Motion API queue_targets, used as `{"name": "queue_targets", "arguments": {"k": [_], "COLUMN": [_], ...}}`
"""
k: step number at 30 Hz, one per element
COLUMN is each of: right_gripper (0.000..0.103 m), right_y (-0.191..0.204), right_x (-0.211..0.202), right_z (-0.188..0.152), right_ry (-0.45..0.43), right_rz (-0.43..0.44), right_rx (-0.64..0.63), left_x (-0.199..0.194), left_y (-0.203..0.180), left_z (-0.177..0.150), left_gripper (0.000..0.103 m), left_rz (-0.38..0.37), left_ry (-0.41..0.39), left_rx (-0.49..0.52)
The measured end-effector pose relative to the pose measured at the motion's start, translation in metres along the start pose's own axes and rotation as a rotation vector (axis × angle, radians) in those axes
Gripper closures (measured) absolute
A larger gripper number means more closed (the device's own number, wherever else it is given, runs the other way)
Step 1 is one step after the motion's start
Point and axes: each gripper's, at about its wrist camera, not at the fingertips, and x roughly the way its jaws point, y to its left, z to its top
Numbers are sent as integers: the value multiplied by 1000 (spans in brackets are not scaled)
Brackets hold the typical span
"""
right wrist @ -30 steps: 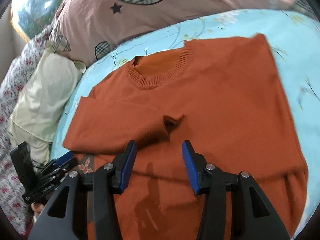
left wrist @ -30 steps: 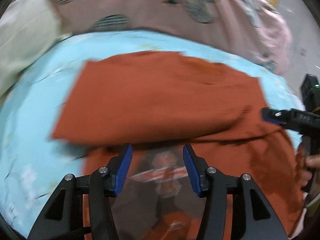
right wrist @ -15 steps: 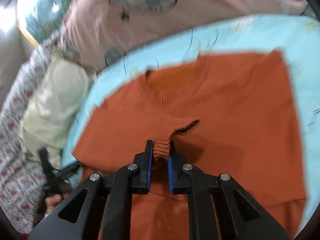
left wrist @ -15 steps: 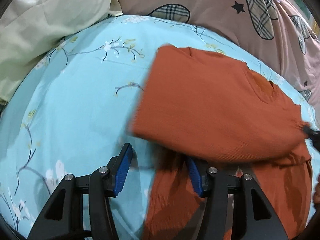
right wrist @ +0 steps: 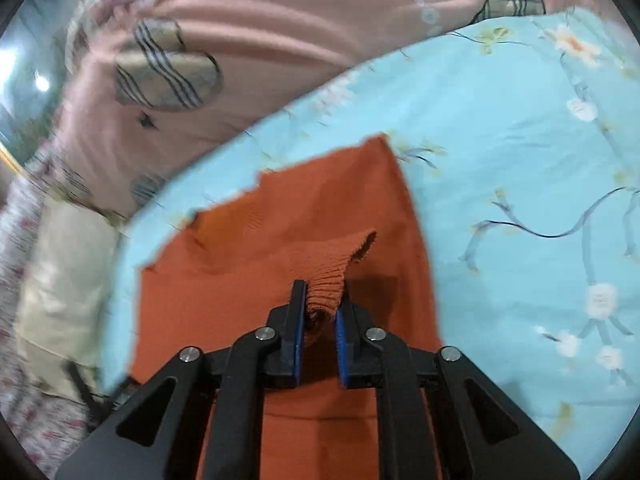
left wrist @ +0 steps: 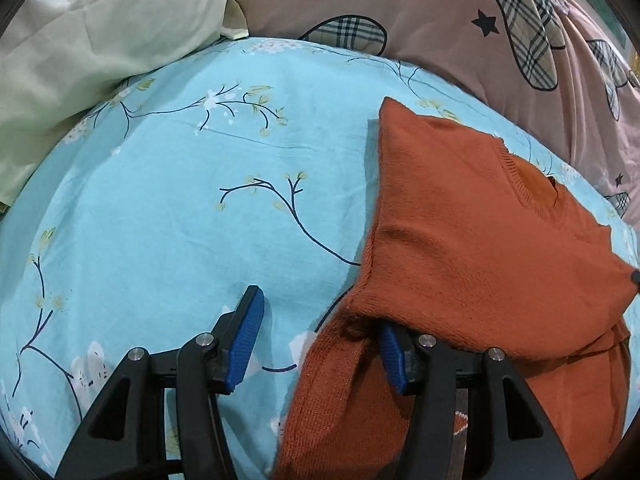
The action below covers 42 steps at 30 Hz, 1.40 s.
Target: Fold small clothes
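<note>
An orange knit sweater point(left wrist: 480, 248) lies on the light blue floral bedsheet point(left wrist: 200, 200), its side folded over its body. My left gripper point(left wrist: 320, 340) is open at the sweater's left edge; its right finger is tucked under the folded layer, its left finger point(left wrist: 246, 334) is over the bare sheet. In the right wrist view the sweater point(right wrist: 248, 292) fills the middle. My right gripper point(right wrist: 320, 336) is shut on the ribbed sleeve cuff point(right wrist: 332, 268) and holds it above the sweater's body.
A pink quilt with plaid patches point(left wrist: 440, 8) lies along the far edge and also shows in the right wrist view point(right wrist: 240, 40). A pale green pillow point(left wrist: 80, 40) is at the far left. The bedsheet point(right wrist: 540, 200) stretches to the right of the sweater.
My right gripper shut on the sleeve cuff and has carried it up and to the right. My left gripper has shifted left, from over the sweater to its left edge, still open.
</note>
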Motion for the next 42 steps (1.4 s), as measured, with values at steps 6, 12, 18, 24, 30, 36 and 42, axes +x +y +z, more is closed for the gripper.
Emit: {"name": "queue_targets", "arguments": {"k": [6,12,18,24,30,36,42], "right_gripper": [62,51,90,91,81,63,62], "right_y": [-4,-14,-8,1,-12,33,9], "right_x": [-3,11,30,3,12,27,16], "right_z": [-9,-29,-35,-25,-32,-49,-49], "right_ry": [-1,66,141,6,27,99,106], "right_rz": [0,-86,-148,-221,-353,-225,-267], "right_rx": [-2,-41,-81,-133,-91,-249,-144], "left_x": [-3,-3,-4,-3,-4,-3,-7], "left_y": [2,1,1,0,1,2,20], "left_z": [-4,-4,-5,-5,-4,-3,2], "left_gripper": [47,47,47,46,44,44,44], "left_rz": [-5,0,6,3,-11,-15,-92], "left_ry": [-12,-15,-18,-18,-11,-3,40], "left_rx": [-12,-6,-3,-2,-1,-13,-74]}}
